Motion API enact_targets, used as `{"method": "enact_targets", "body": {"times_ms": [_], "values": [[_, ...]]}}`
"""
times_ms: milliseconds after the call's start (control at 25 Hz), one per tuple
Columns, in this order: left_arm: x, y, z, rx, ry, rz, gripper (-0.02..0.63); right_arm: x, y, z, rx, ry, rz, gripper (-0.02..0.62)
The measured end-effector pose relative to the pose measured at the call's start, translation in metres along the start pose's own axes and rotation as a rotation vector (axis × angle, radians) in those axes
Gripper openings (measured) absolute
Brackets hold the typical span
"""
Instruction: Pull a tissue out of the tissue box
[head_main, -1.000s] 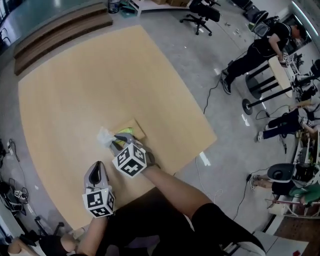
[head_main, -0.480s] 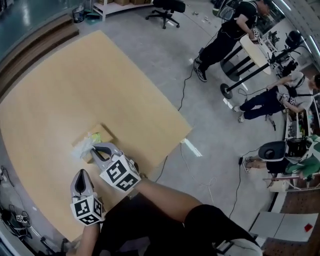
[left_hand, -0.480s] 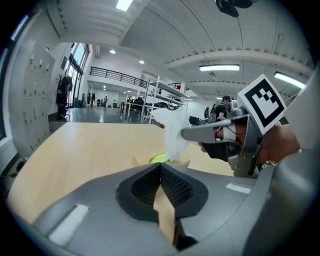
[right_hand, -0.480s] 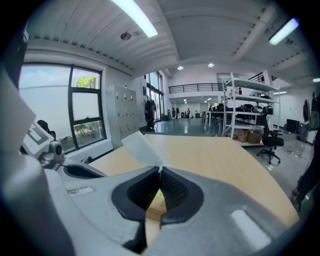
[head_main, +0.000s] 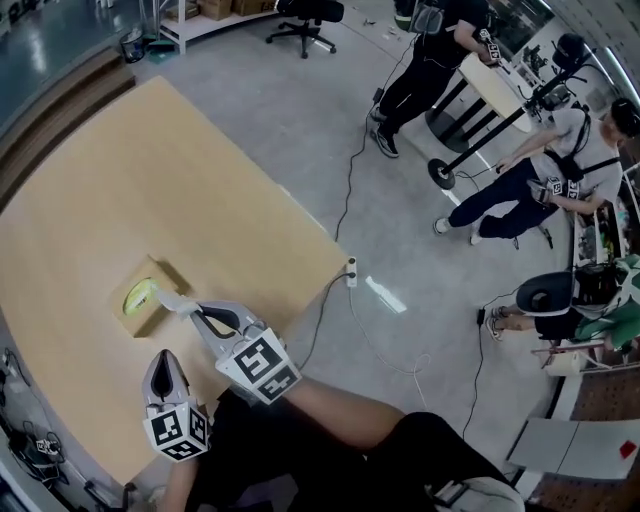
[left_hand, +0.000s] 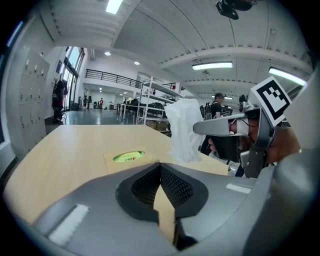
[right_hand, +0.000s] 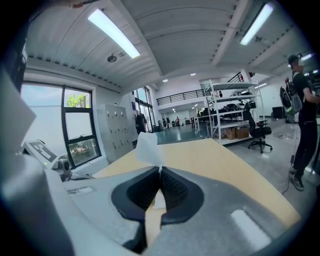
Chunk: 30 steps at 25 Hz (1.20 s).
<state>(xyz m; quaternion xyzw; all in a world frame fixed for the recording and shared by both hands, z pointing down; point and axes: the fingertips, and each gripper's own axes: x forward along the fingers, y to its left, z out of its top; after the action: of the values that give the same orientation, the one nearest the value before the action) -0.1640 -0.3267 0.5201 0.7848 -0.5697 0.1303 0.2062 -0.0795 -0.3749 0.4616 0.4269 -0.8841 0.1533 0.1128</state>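
I'm looking at a broad table (head_main: 210, 190) with a pale wood top, standing on a grey floor (head_main: 330, 120). One of its corners points toward the open room. The tissue box (head_main: 140, 296) rests flat on the top, toward my side of it. It is a low tan carton with a yellow-green oval opening facing up. In the left gripper view, bare wood surrounds the box (left_hand: 131, 159).

The tissue box (head_main: 140, 296), flat tan cardboard with a yellow-green oval slot on top, lies on the table (head_main: 200, 200) close to its near edge. The white tissue (left_hand: 184, 131) hangs crumpled beside the box, pinched in the right gripper's (head_main: 188, 307) closed jaws.
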Motion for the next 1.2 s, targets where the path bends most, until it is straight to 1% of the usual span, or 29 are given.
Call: {"method": "enact_targets", "body": {"times_ms": [120, 320, 520, 600, 720, 800, 1000, 1200], "values": [[-0.004, -0.017, 0.000, 0.009, -0.003, 0.022, 0.019, -0.019, -0.011, -0.007, 0.031, -0.013, 0.009, -0.006], [-0.021, -0.031, -0.008, 0.008, 0.009, 0.092, 0.019, -0.040, -0.013, -0.026, 0.057, -0.005, 0.072, -0.006], [-0.041, -0.029, -0.012, 0.021, 0.001, 0.144, 0.018, -0.056, -0.005, -0.047, 0.065, 0.013, 0.100, -0.006], [-0.048, -0.031, -0.014, 0.028, -0.005, 0.150, 0.018, -0.063, -0.001, -0.053, 0.068, 0.012, 0.101, -0.006], [-0.060, -0.039, -0.019, 0.042, -0.023, 0.139, 0.019, -0.075, 0.007, -0.059, 0.064, -0.002, 0.098, -0.006], [-0.074, -0.038, -0.025, 0.043, -0.037, 0.134, 0.018, -0.081, 0.018, -0.062, 0.057, -0.011, 0.091, -0.006], [-0.120, -0.023, -0.045, 0.010, -0.074, 0.153, 0.018, -0.100, 0.057, -0.078, 0.014, -0.012, 0.071, -0.006], [-0.175, -0.004, -0.066, -0.025, -0.113, 0.153, 0.018, -0.124, 0.115, -0.102, 0.000, 0.004, 0.044, -0.006]]}}
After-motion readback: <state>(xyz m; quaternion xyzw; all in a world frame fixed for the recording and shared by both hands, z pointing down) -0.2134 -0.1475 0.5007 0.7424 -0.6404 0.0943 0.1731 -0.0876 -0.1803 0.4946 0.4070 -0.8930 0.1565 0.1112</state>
